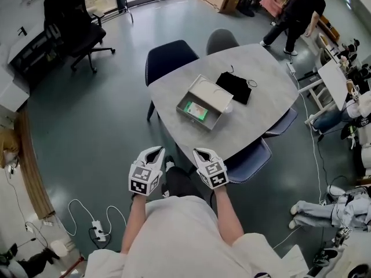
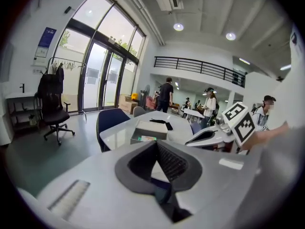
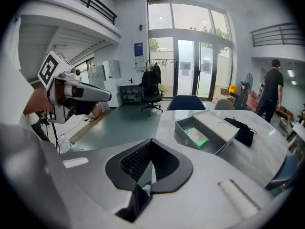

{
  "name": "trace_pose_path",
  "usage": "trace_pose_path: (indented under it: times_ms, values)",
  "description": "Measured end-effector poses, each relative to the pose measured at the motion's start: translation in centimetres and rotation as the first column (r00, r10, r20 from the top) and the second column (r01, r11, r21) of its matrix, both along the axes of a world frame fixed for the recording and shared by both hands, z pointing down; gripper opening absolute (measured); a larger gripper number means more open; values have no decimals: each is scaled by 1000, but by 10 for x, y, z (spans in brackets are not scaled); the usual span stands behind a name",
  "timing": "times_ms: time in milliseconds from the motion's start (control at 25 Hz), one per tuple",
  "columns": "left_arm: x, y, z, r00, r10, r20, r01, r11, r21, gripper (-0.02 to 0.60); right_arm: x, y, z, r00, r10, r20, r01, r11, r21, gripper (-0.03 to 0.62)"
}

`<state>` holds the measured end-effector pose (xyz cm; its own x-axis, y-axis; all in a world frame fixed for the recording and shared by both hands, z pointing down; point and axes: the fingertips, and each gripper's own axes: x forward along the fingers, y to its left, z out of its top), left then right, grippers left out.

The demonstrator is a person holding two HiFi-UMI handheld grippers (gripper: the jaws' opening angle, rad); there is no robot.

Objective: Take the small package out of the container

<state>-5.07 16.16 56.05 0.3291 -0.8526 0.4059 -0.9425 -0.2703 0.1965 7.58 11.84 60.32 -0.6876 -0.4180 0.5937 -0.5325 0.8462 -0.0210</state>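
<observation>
The left gripper (image 1: 153, 151) is hovering short of the desk (image 1: 264, 74), its jaws pressed together with nothing between them. Just beside it, the right gripper (image 1: 203, 153) is hovering level with it, jaws likewise closed and empty. Ahead of both grippers, and well apart from them, the open grey container (image 1: 194, 120) is sitting on the desk. The small green package (image 1: 196, 110) is lying inside the container, on its floor. Beyond the container, slightly to the right, a black pouch (image 1: 235, 87) is lying on the desk, just beside the container's lid.
</observation>
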Motion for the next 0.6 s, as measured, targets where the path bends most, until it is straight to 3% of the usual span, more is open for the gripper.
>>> trace_pose_path:
  times_ms: [360, 600]
  values:
    - [-26, -55, 14, 998, 64, 6, -63, 998, -30, 52, -9, -73, 9, 998, 59, -35, -60, 998, -30, 3]
    - [-39, -112, 10, 989, 145, 7, -144, 989, -33, 52, -12, -132, 14, 992, 61, -112, -63, 998, -18, 3]
